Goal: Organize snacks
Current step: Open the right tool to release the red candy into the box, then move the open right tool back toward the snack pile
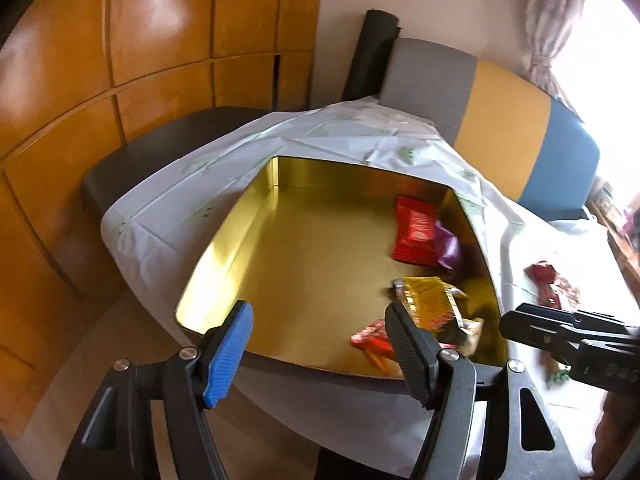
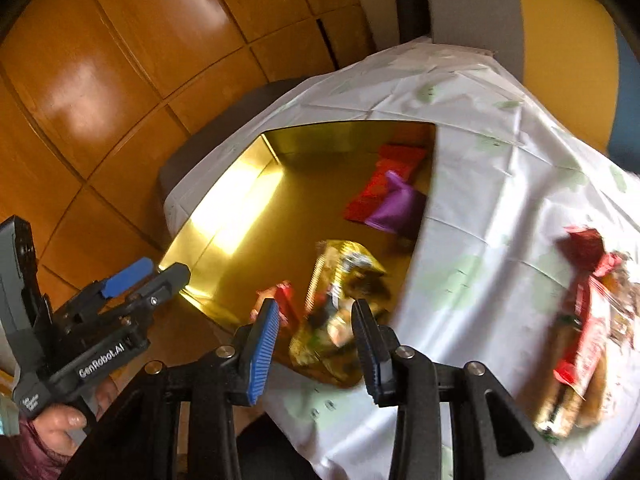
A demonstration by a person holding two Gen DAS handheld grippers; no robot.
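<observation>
An open gold tin (image 1: 224, 256) (image 2: 224, 216) sits on a white tablecloth. Inside lie a red packet (image 1: 414, 236) (image 2: 380, 184), a purple packet (image 1: 448, 250) (image 2: 396, 206), a small red packet (image 1: 370, 338) (image 2: 282, 300) and a yellow packet (image 1: 432, 304) (image 2: 340, 300), which is blurred. My right gripper (image 2: 316, 344) (image 1: 510, 322) hovers over the tin's near right corner. Its jaws stand apart, with the yellow packet just beyond the pads and not pressed by them. My left gripper (image 1: 320, 356) (image 2: 132, 280) is open and empty at the tin's near edge.
More snacks in red and clear wrappers (image 2: 584, 320) (image 1: 550, 284) lie on the cloth (image 2: 500, 160) right of the tin. A grey, yellow and blue chair back (image 1: 500, 120) stands behind the table, a dark seat (image 1: 160, 148) to the left, and wooden cabinet panels (image 1: 120, 60) beyond.
</observation>
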